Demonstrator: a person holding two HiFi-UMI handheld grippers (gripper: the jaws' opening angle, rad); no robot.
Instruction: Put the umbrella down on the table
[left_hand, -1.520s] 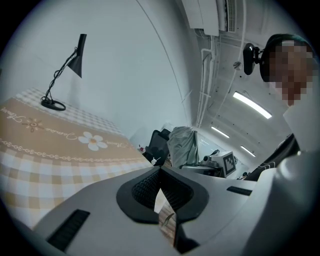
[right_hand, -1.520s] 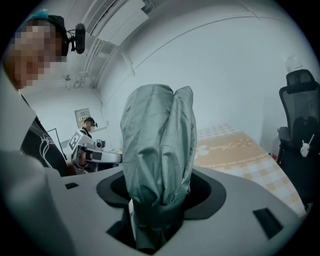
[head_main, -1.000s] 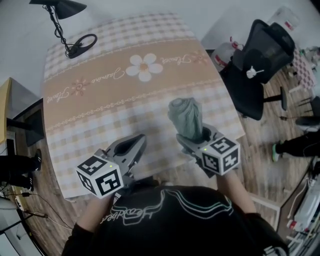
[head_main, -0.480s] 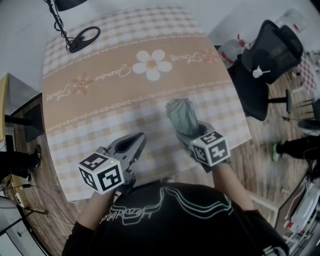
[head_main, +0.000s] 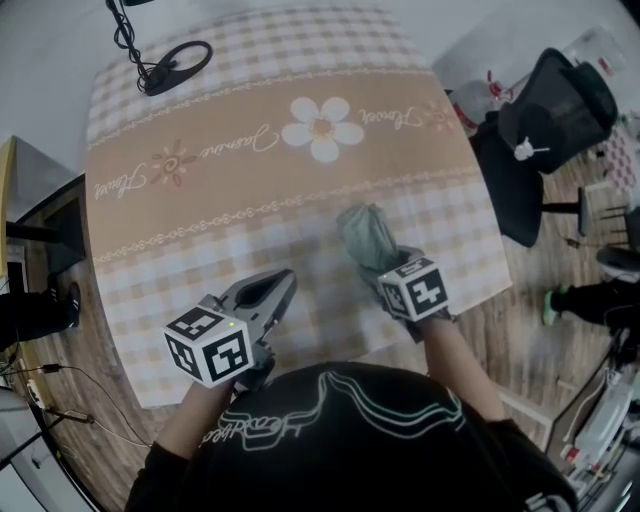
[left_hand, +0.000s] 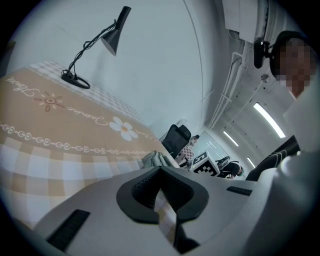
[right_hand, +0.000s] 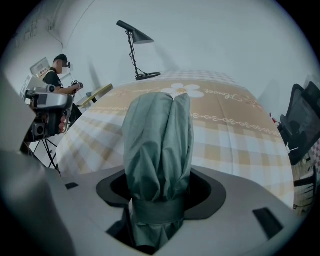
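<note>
Left tool closed, empty, over desk near edge. Right tool clamps folded umbrella above checked cloth; contact unclear. Open cloth beyond; lamp at far corner, head view crops its shade.

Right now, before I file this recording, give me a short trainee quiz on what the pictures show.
1. What is the right gripper clamped on?
A) a folded grey-green umbrella
B) a rolled towel
C) a water bottle
2. True or false: the left gripper holds nothing.
3. Fill in: beyond the umbrella, the checked tablecloth carries a printed white ____.

Key: 1 A; 2 true; 3 flower.
</note>
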